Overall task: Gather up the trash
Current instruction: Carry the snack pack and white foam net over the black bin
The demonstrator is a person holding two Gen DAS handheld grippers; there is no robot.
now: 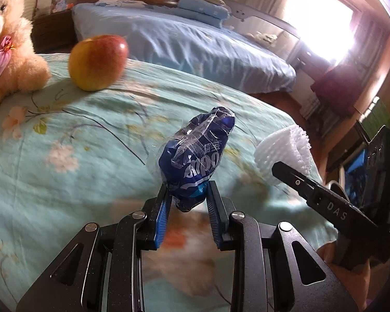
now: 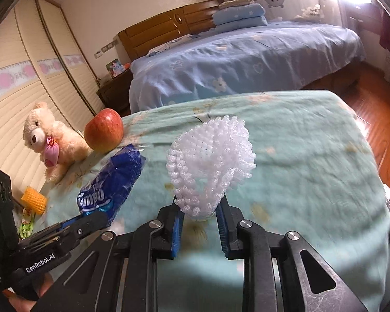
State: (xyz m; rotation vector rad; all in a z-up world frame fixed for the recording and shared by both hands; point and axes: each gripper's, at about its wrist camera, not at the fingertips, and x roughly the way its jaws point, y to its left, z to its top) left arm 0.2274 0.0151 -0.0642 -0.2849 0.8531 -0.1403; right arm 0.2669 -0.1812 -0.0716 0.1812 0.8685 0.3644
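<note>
Above the floral teal bedspread (image 1: 65, 135), the left gripper (image 1: 187, 195) pinches a crumpled blue tissue wrapper (image 1: 195, 156) between its 2 blue pads, held clear of the bedspread. Beside it, the right gripper (image 2: 200, 213) clamps a white foam fruit net (image 2: 210, 166). Farther back on the bedspread, an apple (image 1: 97, 62) sits by a teddy bear (image 1: 10, 52).

Apple (image 2: 104, 130) on green quilt (image 2: 312, 156), teddy (image 2: 49, 140) just left. Blue bed (image 2: 247, 57) far, pillows (image 2: 239, 14) by headboard (image 2: 169, 26). Nightstand (image 2: 114, 88) left of bed.
</note>
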